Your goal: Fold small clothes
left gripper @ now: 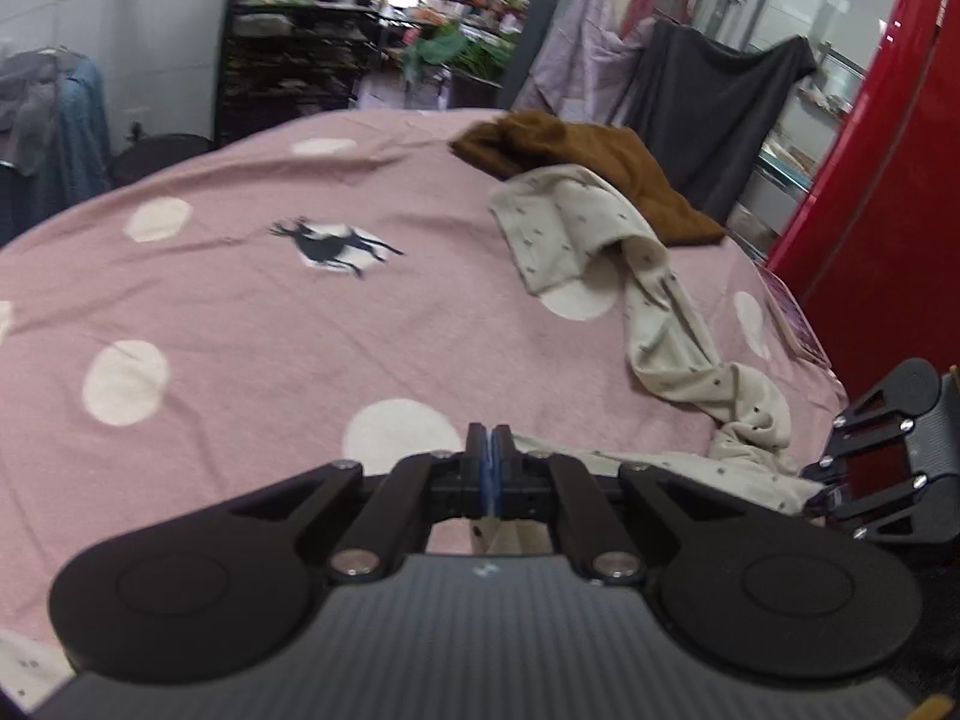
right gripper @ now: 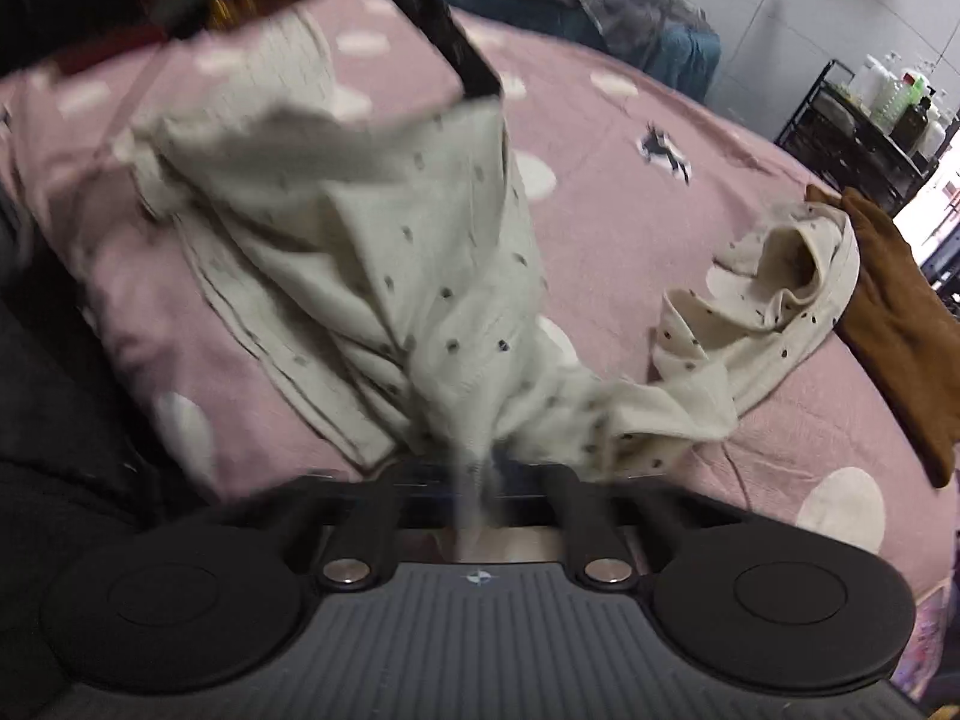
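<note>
A cream garment with small dark dots [left gripper: 660, 336] trails across the pink spread, one end bunched near the right edge. In the right wrist view the same cream garment [right gripper: 420, 240] hangs stretched between both grippers. My left gripper [left gripper: 492, 447] is shut, its blue pads pressed together on a thin edge of the cloth; in the right wrist view the left gripper [right gripper: 480, 87] pinches the cloth's upper corner. My right gripper [right gripper: 474, 471] is shut on a gathered bunch, and the cloth hides its fingertips. A brown garment [left gripper: 588, 162] lies further back on the spread.
The pink bedspread [left gripper: 240, 312] with white dots and a deer print covers the work surface. A red fridge [left gripper: 870, 180] stands at its right side. A dark cloth [left gripper: 708, 102] hangs behind, with a black shelf rack [left gripper: 288, 60] further back. The brown garment [right gripper: 888, 324] borders the cream one.
</note>
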A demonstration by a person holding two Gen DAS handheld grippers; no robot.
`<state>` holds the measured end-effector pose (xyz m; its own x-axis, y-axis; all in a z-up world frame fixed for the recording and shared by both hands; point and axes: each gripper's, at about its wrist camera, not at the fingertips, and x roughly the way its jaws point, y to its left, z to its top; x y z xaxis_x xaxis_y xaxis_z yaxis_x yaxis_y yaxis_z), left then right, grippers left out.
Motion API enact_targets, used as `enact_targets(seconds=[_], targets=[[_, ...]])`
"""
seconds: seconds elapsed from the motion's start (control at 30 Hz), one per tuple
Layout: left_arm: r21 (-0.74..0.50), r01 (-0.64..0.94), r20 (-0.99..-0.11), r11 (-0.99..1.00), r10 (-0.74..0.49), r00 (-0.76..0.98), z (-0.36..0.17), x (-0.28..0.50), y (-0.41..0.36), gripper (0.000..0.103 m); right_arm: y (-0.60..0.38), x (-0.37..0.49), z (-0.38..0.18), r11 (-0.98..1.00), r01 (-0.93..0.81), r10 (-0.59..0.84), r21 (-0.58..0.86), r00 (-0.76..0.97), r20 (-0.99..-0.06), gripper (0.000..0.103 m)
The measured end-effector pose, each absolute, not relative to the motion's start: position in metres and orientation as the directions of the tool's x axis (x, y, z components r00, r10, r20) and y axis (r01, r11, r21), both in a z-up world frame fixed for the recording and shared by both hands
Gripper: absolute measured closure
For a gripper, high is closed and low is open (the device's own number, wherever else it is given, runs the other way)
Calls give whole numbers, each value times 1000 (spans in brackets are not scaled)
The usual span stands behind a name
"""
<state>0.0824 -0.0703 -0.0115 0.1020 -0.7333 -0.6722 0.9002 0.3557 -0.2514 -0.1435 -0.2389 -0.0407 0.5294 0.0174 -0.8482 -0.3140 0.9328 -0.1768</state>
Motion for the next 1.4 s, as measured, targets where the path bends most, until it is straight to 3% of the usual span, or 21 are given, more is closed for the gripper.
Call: enact_targets(seconds=[0.2,0.3,0.37,0.43,0.5,0.57,0.67,0.8,0.93,0.97,1.0,1.03,1.07,1.27,1.4], targets=[[-236,874,-580,424,-783,224,31,113,-48,103,-280,-122,21,972,-175,3,-156,674,-739,98],[-269,866,-589,422,-783,199,49,139,-52,101,-296,-90,52,976,-152,6,-156,733,-680,98],[-264,881,-625,392,-765,153,45,142,-59,89,-295,-68,61,965,-172,-7,-198,738,-675,98],[-215,904,-680,370,-721,133,26,137,-69,54,-292,-63,65,959,-208,19,-192,725,-688,98],[-193,922,-738,335,-669,89,-7,130,-81,50,-287,-81,68,945,-293,105,-147,694,-712,98],[-278,921,-754,273,-655,-34,-37,125,-88,50,-283,-102,66,934,-337,134,-121,642,-755,98],[-376,914,-730,154,-656,-190,-63,111,-97,50,-282,-133,56,937,-326,93,-125,579,-810,98],[-361,933,-745,8,-604,-283,-72,92,-111,46,-292,-162,38,970,-241,94,-35,502,-860,98],[-476,875,-660,-90,-621,-423,-74,92,-111,31,-296,-174,22,984,-179,106,19,488,-866,98],[-470,879,-665,-77,-625,-410,-74,91,-114,33,-297,-174,20,986,-167,107,27,489,-866,98],[-458,887,-675,-56,-627,-388,-75,90,-116,50,-298,-174,19,986,-164,111,34,491,-864,98],[-438,898,-694,-46,-618,-370,-77,88,-121,85,-299,-174,17,986,-163,114,38,494,-862,98],[-403,914,-717,-39,-608,-341,-78,84,-124,97,-299,-174,15,986,-160,114,38,496,-861,98],[-348,938,-700,2,-666,-258,-71,76,-110,98,-302,-171,14,989,-144,108,38,514,-851,98],[-227,950,-621,213,-783,27,-36,98,-72,98,-304,-156,14,989,-150,87,7,539,-838,98]])
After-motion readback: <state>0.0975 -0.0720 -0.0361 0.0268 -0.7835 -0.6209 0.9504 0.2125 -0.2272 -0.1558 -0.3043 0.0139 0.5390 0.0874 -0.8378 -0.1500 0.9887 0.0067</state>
